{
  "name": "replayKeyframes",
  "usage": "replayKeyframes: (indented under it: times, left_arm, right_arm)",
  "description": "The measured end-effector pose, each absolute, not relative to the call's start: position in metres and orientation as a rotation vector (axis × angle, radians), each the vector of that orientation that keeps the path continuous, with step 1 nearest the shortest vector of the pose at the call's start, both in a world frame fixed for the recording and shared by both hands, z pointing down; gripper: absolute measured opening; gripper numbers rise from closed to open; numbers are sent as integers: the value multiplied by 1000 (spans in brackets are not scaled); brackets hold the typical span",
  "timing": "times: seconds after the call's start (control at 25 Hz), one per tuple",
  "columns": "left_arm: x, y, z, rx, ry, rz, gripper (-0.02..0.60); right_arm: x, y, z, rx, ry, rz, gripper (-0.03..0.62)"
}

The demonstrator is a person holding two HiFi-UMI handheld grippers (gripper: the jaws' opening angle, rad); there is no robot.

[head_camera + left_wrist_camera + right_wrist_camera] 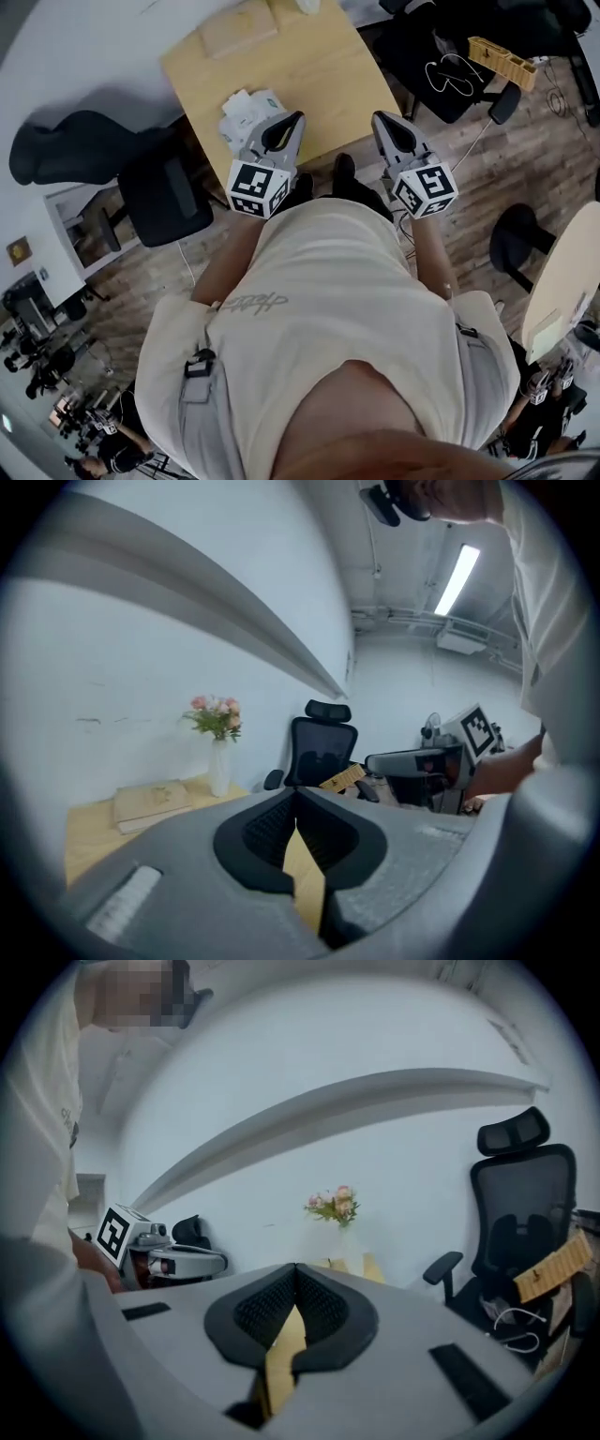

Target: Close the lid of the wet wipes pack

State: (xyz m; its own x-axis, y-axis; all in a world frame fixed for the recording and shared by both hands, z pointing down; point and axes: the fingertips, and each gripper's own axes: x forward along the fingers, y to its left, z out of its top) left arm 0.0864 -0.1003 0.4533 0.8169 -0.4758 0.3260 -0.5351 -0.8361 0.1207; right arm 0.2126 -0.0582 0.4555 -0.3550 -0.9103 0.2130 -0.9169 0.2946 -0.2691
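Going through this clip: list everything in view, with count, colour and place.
table: 1, light wood, ahead of the person
wipes pack: 1, white, table's near edge, partly behind the left tongs
book: 1, tan, table's far side
vase: 1, white, pink flowers in it, table's far end
chairs: 2, black, one left of the table, one right
stool: 1, black, floor at right
left tongs: grey, shut, empty, at the pack
right tongs: grey, shut, empty, over the table's near edge
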Motion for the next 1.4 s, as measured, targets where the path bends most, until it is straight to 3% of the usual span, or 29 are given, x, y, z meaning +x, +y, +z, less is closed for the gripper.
replayKeyframes:
  times: [0.24, 0.64, 1.4]
  left_arm:
    - [59, -109, 466, 2599, -1078, 406, 15]
    - [-16, -111, 472, 2427, -1360, 410, 15]
    - [-186, -197, 503, 2468, -1327, 290, 15]
  right_arm:
    - [200, -101, 479, 1492, -2591, 537, 1]
    - [115, -128, 510, 1104, -2664, 565, 0]
    - [-22, -216, 519, 1228, -2493, 607, 0]
